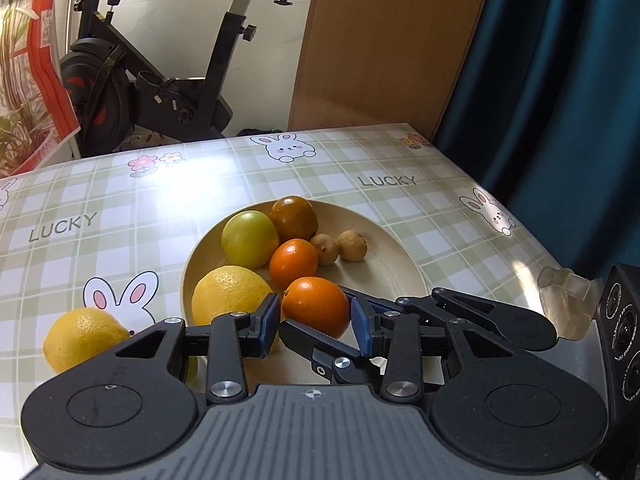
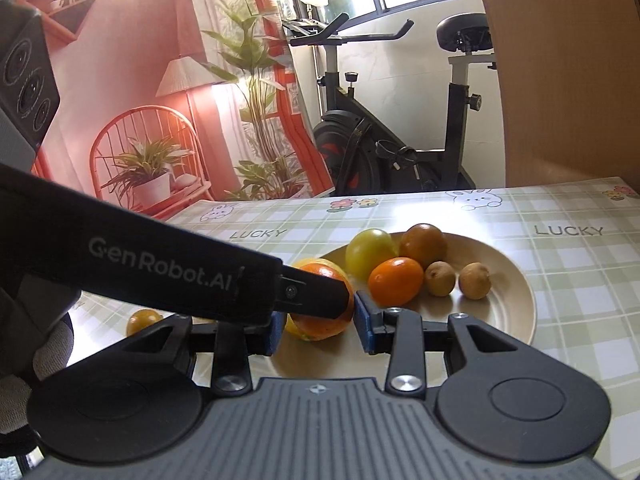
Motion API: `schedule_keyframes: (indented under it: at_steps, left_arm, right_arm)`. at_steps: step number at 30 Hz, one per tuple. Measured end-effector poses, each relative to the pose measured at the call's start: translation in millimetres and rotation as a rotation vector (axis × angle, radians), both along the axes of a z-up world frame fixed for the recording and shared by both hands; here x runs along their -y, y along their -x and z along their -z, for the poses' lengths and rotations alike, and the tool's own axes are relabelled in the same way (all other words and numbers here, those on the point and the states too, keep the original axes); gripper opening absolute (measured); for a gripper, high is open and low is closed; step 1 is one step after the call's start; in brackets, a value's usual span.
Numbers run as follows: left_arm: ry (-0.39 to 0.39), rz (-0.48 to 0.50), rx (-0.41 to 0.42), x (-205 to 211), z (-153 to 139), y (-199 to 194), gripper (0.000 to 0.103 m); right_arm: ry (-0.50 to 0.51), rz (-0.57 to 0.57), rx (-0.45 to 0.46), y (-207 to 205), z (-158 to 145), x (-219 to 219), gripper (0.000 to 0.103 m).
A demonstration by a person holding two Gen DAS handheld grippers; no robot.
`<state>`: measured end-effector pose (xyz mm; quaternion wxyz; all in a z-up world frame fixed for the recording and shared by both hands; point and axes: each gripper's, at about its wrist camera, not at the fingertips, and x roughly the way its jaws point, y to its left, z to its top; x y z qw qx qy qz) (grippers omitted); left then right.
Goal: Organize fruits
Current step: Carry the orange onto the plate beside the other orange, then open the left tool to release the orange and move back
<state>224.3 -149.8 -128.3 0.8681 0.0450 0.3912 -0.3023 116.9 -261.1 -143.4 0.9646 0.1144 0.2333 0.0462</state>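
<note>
Both grippers converge on one orange at the near rim of the plate, the left gripper and right gripper each bracketing it unclenched, pads apart.

Orange tangerine, beige plate, green-checked tablecloth

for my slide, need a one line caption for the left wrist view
Left hand-held gripper open around an orange over a plate of fruit.
</note>
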Motion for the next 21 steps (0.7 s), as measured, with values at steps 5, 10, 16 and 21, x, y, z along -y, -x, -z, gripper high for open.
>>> schedule_keyframes:
  at_steps: [5, 10, 16, 21]
  left_arm:
    - [0.000, 0.029, -0.036, 22, 5, -16, 0.041]
    - [-0.018, 0.041, -0.053, 40, 12, -27, 0.041]
    - [-0.017, 0.034, -0.076, 44, 18, -34, 0.041]
    - [-0.018, 0.031, -0.076, 47, 19, -34, 0.041]
  right_arm:
    - [0.040, 0.064, -0.021, -8, 9, 16, 0.039]
    - [0.029, 0.143, -0.041, -15, 13, 32, 0.039]
    - [0.003, 0.175, -0.088, -22, 17, 40, 0.039]
    - [0.001, 0.201, -0.103, -22, 18, 40, 0.039]
